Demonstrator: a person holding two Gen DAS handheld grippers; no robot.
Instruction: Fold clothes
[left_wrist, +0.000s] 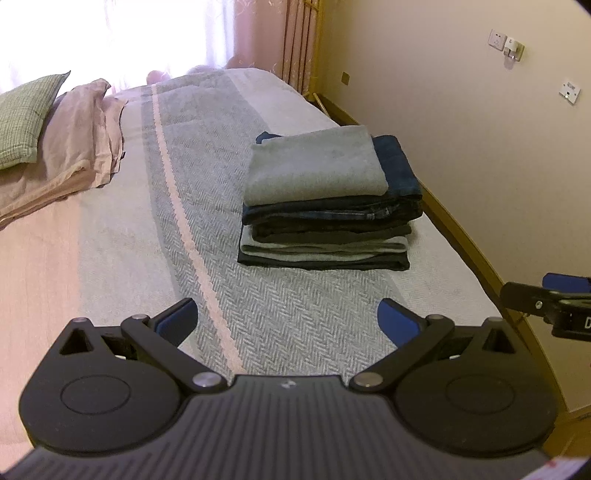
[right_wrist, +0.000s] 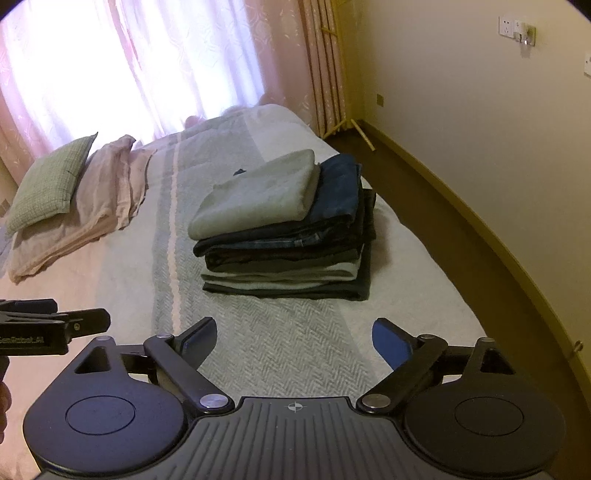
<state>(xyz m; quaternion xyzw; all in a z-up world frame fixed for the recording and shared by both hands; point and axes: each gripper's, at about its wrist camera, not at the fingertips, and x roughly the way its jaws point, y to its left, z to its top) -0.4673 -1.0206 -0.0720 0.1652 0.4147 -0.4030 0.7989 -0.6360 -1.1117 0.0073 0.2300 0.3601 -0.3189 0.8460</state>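
The tall stack of folded clothes (left_wrist: 325, 221) sits on the bed covered by a grey herringbone blanket with a pale pink stripe (left_wrist: 207, 236), near the bed's wall-side edge, with a soft grey folded garment (left_wrist: 314, 166) on top and dark blue denim just beneath it. The left gripper (left_wrist: 288, 317) and the right gripper (right_wrist: 293, 339) both hang above the bare blanket in front of the stack, jaws spread wide and holding nothing, clear of the fabric. Judging from this, the folded piece is placed and the hands are free for another garment; none unfolded shows in either view. To finish well, the top grey piece looks set slightly askew toward the left of the denim, so a gentle nudge at its right edge with closed jaws would square it without tipping the pile. The green checked pillow (left_wrist: 26, 118) and pink pillowcases (left_wrist: 77, 140) lie well apart at the bed's far left and need no attention.
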